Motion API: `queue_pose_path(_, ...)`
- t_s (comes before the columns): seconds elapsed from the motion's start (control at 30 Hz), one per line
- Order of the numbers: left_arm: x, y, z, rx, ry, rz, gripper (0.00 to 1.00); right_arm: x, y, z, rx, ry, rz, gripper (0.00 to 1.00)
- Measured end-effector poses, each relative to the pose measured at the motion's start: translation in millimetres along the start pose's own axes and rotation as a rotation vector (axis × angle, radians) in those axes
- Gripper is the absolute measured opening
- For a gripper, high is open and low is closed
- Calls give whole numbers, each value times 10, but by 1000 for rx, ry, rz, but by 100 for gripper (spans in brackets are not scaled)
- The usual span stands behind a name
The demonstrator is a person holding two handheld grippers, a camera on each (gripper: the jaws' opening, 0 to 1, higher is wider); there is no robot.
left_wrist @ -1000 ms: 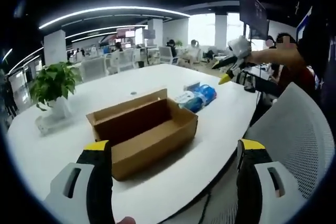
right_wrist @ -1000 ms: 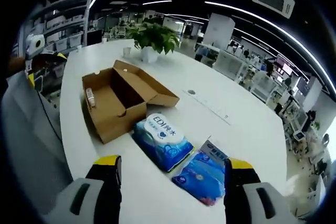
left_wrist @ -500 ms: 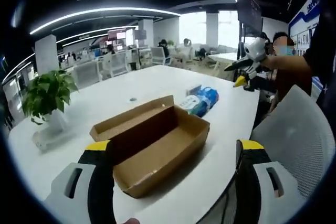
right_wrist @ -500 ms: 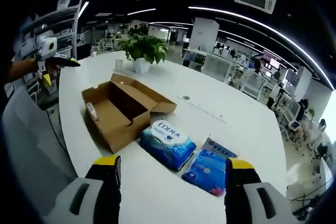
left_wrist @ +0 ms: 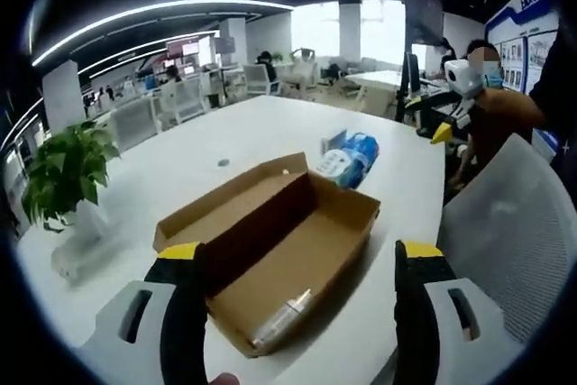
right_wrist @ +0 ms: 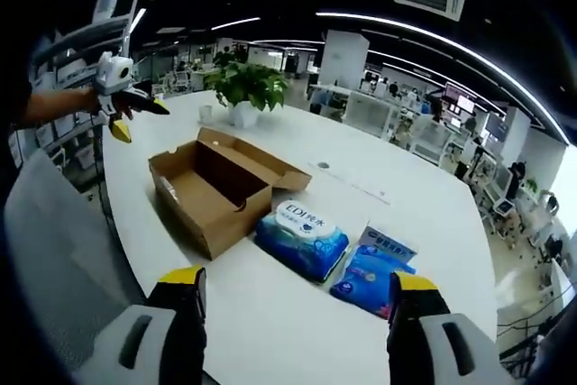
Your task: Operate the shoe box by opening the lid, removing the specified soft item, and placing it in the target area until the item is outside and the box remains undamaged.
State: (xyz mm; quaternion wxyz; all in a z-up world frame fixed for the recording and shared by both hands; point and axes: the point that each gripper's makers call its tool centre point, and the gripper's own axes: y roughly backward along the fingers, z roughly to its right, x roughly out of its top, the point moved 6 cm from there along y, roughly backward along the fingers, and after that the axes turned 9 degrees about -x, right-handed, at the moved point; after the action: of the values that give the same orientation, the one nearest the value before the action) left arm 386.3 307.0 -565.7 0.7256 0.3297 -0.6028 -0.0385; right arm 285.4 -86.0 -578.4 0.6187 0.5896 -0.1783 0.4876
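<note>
Cardboard shoe box (left_wrist: 270, 254) sits open on the white tabletop (left_wrist: 216, 142), lid folded back, ahead of and between the parted, empty jaws of the left gripper (left_wrist: 297, 259); a small pale item (left_wrist: 282, 319) lies inside at its near end. The right gripper (right_wrist: 293, 284) is likewise spread wide and empty, above the tabletop edge, with the box ahead to its left. Beside the box lie two blue wipes packs (right_wrist: 302, 238) (right_wrist: 371, 275); one reads "EDI". A potted plant (right_wrist: 244, 89) stands behind. Open-plan office with strip lights surrounds.
</note>
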Motion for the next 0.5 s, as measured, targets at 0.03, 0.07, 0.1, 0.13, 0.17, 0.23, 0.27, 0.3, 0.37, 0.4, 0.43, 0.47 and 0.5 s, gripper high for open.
queue_pose_path(0.03, -3, -13, -13, -6, -3, -9, 84, -3, 17, -14, -2, 3, 2, 83)
queue_pose_path(0.07, -9, -35, -47, -10, -4, -20, 84, -6, 51, -42, -7, 0, 4, 83)
queue_pose_path(0.1, -15, -50, -72, -14, -6, -29, 83, -6, 69, -54, -7, -9, 6, 83)
queue_pose_path(0.13, -30, -72, -104, -24, -9, -47, 81, -9, 91, -65, -6, -17, 8, 83)
queue_pose_path(0.17, -40, -88, -134, -27, -11, -60, 80, -10, 108, -77, -8, -18, 8, 83)
queue_pose_path(0.23, -52, -121, -183, -35, -14, -83, 78, -16, 148, -110, -15, -11, 7, 83)
queue_pose_path(0.27, -57, -136, -202, -38, -15, -93, 77, -17, 170, -129, -17, -10, 6, 83)
queue_pose_path(0.3, -62, -163, -231, -45, -17, -107, 77, -19, 186, -139, -19, -12, 7, 83)
queue_pose_path(0.37, -73, -210, -263, -61, -17, -134, 77, -29, 226, -166, -23, -21, 10, 83)
queue_pose_path(0.4, -73, -229, -269, -70, -22, -142, 77, -35, 242, -176, -27, -25, 14, 83)
queue_pose_path(0.43, -77, -256, -275, -80, -30, -156, 77, -45, 262, -188, -33, -30, 16, 83)
queue_pose_path(0.47, -79, -276, -286, -82, -33, -164, 77, -50, 277, -197, -37, -36, 21, 82)
queue_pose_path(0.5, -81, -305, -307, -83, -44, -176, 77, -62, 294, -209, -40, -51, 23, 82)
